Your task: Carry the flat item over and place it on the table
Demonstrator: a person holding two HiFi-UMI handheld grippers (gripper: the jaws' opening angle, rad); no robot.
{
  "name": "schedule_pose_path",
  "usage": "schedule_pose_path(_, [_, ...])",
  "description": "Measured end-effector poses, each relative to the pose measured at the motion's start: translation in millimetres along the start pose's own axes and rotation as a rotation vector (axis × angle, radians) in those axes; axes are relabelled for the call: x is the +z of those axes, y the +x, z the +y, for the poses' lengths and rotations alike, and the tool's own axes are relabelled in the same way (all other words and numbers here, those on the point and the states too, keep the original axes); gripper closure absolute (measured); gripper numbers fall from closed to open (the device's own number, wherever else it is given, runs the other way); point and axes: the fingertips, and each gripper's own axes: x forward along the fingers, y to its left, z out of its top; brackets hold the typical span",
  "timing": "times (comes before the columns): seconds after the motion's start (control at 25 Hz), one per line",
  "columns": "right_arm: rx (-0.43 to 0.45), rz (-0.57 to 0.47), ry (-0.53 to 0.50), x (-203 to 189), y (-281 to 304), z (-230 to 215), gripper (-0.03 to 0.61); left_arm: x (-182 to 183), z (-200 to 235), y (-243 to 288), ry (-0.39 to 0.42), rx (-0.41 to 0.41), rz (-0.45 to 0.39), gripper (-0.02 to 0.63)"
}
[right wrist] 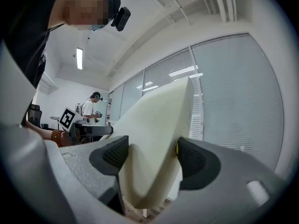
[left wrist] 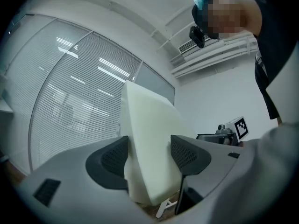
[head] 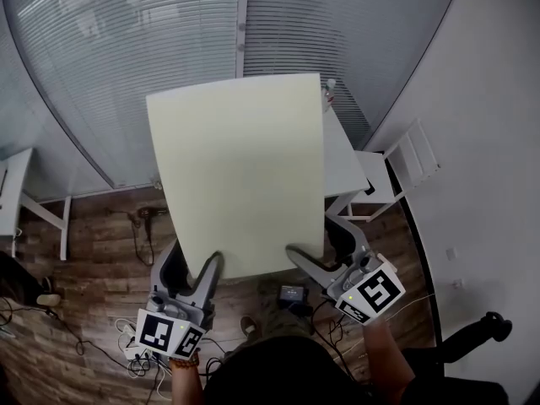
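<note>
A large pale yellow foam sheet (head: 240, 171) is held up in the air, flat toward the head camera. My left gripper (head: 211, 268) is shut on its near left edge and my right gripper (head: 297, 258) is shut on its near right edge. In the left gripper view the foam sheet (left wrist: 149, 143) stands pinched between the two dark pads (left wrist: 114, 157). The right gripper view shows the foam sheet (right wrist: 154, 143) squeezed between that gripper's pads (right wrist: 196, 160). A white table (head: 344, 163) peeks out behind the sheet's right side, mostly hidden by it.
A window wall with blinds (head: 126, 49) runs across the back. Another white desk (head: 13, 197) stands at the left. Cables (head: 143, 226) lie on the wood floor. A white chair (head: 396, 171) sits right of the table. A second person (right wrist: 88, 108) stands far off.
</note>
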Motion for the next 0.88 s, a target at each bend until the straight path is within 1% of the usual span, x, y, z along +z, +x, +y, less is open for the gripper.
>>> schedule_pose_path(0.4, [0.020, 0.004, 0.001, -9, 17, -34, 0.252, -10, 8, 33, 0.005, 0.024, 0.032, 0.331])
schedule_pose_path(0.68, [0.027, -0.003, -0.019, -16, 31, -48, 0.252, -19, 19, 48, 0.017, 0.045, 0.042, 0.330])
schedule_pose_path(0.88, [0.027, 0.019, -0.018, -24, 37, -62, 0.252, -31, 24, 63, -0.011, 0.040, 0.064, 0.330])
